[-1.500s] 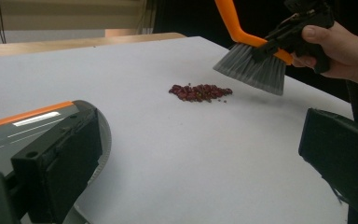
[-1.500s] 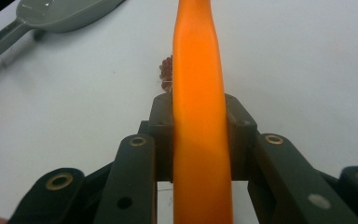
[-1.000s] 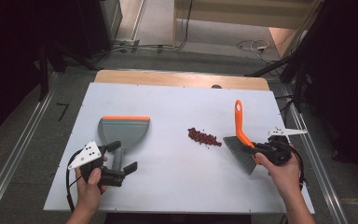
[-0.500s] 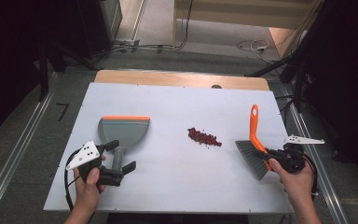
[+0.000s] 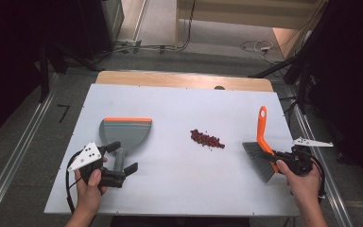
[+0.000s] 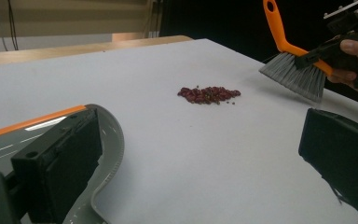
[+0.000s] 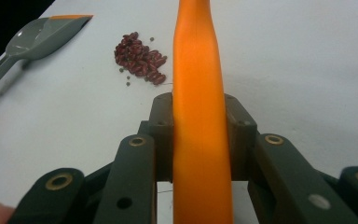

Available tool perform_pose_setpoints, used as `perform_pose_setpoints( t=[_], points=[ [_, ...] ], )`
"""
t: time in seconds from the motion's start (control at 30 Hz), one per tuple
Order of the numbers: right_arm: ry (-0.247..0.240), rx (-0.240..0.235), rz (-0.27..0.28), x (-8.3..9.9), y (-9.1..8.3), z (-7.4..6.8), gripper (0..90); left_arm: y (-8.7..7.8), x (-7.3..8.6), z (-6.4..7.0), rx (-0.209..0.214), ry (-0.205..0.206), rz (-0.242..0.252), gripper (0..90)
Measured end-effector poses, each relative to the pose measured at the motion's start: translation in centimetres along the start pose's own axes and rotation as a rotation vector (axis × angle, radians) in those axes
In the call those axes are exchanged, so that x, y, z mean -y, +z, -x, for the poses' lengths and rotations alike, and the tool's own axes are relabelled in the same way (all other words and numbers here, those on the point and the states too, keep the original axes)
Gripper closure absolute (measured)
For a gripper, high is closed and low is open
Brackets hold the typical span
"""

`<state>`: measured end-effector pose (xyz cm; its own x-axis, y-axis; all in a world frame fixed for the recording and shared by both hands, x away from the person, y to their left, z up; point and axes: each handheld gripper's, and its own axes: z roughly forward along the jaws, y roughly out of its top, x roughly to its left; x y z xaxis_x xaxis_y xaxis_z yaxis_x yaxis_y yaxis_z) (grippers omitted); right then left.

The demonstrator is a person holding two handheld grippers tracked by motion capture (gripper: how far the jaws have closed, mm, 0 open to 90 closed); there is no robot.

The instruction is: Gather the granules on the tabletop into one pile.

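A pale grey tabletop [image 5: 170, 109] is sitting in a dim room, a wooden strip along its far edge and metal rails on the floor to either side. Near the middle of it, a small heap of dark red beans [image 5: 207, 139] is lying loose, a few strays beside it.

Just right of the heap, the hand brush with an orange plastic handle and grey bristles [image 5: 261, 151] is being carried by the right gripper [image 5: 283, 161], whose jaws are clenched on the handle. Compared with a second ago, the brush is sitting farther right and nearer the table's right edge, so a sweeping stroke is probably being lined up rather than finished; the beans are looking undisturbed.

Well to the left, the grey plastic dustpan with an orange lip [image 5: 124, 132] is resting flat, mouth facing away from the person. The left gripper [image 5: 123, 158] is straddling its handle with jaws spread, not yet pinching.

Bare surface is lying open between beans and dustpan. The brush has little spare room to its right before the edge.
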<state>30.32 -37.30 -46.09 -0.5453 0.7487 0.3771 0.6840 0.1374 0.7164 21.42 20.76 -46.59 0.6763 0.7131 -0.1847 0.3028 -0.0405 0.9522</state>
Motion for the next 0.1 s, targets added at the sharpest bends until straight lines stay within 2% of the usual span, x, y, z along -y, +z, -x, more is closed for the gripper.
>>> perform_pose_setpoints(
  t=[0.1],
  points=[
    [0.006, -0.008, 0.007, -0.01, -0.08, 0.03, 68.6, 0.02, 0.01, -0.05, 0.001, 0.001, -0.005, 0.0]
  ],
)
